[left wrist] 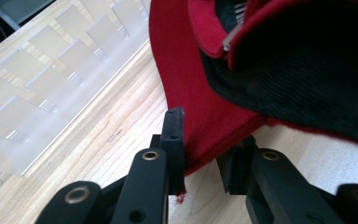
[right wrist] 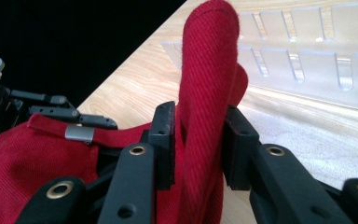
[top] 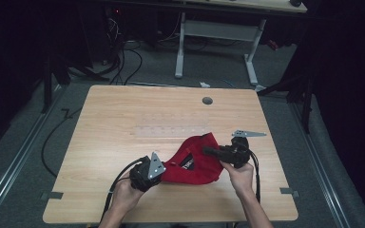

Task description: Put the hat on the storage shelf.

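Observation:
A red cap [top: 197,166] with a black inner lining lies on the wooden table [top: 123,109] near its front edge, held between both grippers. My left gripper [top: 164,167] is at the cap's left side, and in the left gripper view the left gripper [left wrist: 203,154] is shut on the cap's red edge [left wrist: 200,126]. My right gripper [top: 209,151] reaches in from the right. In the right gripper view the right gripper [right wrist: 198,135] pinches a raised red fold [right wrist: 205,84]. A metal strap buckle [right wrist: 79,134] shows beside it.
A clear plastic slotted rack [top: 171,127] lies flat on the table just behind the cap, also seen as the rack [left wrist: 42,79] and the rack [right wrist: 307,56]. A round cable hole [top: 207,100] sits near the far edge. Beyond stand a white desk frame [top: 216,31] and floor cables [top: 123,61].

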Motion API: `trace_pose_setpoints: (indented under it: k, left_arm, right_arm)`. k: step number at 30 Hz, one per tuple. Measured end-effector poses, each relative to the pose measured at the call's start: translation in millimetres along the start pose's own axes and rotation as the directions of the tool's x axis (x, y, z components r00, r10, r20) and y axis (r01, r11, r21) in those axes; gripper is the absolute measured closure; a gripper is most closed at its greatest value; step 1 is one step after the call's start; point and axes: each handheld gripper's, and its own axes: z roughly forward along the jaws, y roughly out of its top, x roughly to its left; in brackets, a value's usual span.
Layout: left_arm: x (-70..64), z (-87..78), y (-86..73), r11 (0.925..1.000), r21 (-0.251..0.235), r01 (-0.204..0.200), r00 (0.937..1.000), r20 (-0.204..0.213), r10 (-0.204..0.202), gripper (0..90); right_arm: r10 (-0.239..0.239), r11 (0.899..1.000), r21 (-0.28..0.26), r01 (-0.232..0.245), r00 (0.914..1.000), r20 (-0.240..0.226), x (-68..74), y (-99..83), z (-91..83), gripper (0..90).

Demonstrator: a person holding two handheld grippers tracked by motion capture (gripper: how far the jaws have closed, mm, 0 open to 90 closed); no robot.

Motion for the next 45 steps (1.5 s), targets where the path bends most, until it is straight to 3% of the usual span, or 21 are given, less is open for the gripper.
trace_pose_setpoints:
  k: [6,11,17,19,22,26,32,36,40,45]
  left_arm:
    - [-5.0,-5.1,1.9,0.9998,0.006,-0.021,0.9997,0.011,0.021,83.5]
    - [-10.0,-6.3,5.8,0.9993,0.017,-0.034,0.9988,0.036,0.034,85.0]
    - [-5.7,-7.8,8.7,1.0,0.002,0.007,0.9987,0.05,-0.008,85.5]
    - [-2.2,-9.4,10.8,0.999,-0.015,0.042,0.9983,0.04,-0.042,85.7]
    - [4.4,-13.8,13.6,0.9963,-0.03,0.081,0.9961,0.038,-0.079,85.7]
    - [10.7,-18.3,16.7,0.9933,-0.044,0.107,0.9938,0.034,-0.105,85.6]
    - [20.9,-24.4,22.1,0.9854,-0.075,0.153,0.9882,0.02,-0.152,85.6]
    - [27.5,-27.9,26.6,0.9748,-0.1,0.2,0.9799,0.023,-0.198,85.5]
    - [33.2,-30.2,30.3,0.9685,-0.113,0.222,0.975,0.023,-0.221,85.5]
    - [39.0,-32.3,34.1,0.961,-0.13,0.244,0.9698,0.021,-0.243,85.5]
  right_arm:
    - [0.009,0.998,-0.066,-0.009,1.0,0.002,-0.7,7.5,-10.3,63.0]
    - [0.021,0.992,-0.128,-0.02,0.9998,0.002,-5.5,11.5,-24.3,57.8]
    - [0.04,0.98,-0.196,-0.037,0.9991,0.01,-15.1,9.0,-47.2,52.5]
    - [0.04,0.978,-0.208,-0.033,0.9988,0.028,-17.9,7.6,-54.0,51.8]
    - [0.037,0.979,-0.2,-0.023,0.9971,0.066,-21.4,3.2,-59.4,50.4]
    - [0.012,0.99,-0.14,0.009,0.9888,0.148,-27.4,-8.9,-53.7,49.8]
    - [-0.001,0.998,-0.053,0.014,0.9714,0.238,-39.3,-30.2,-33.8,48.3]
    - [-0.026,1.0,-0.006,0.029,0.9524,0.304,-46.9,-41.0,-22.2,45.6]
    - [-0.045,0.999,0.032,0.036,0.9277,0.371,-53.0,-51.5,-13.1,44.0]
    - [-0.085,0.996,0.074,0.058,0.8851,0.458,-58.0,-59.8,-5.9,41.5]
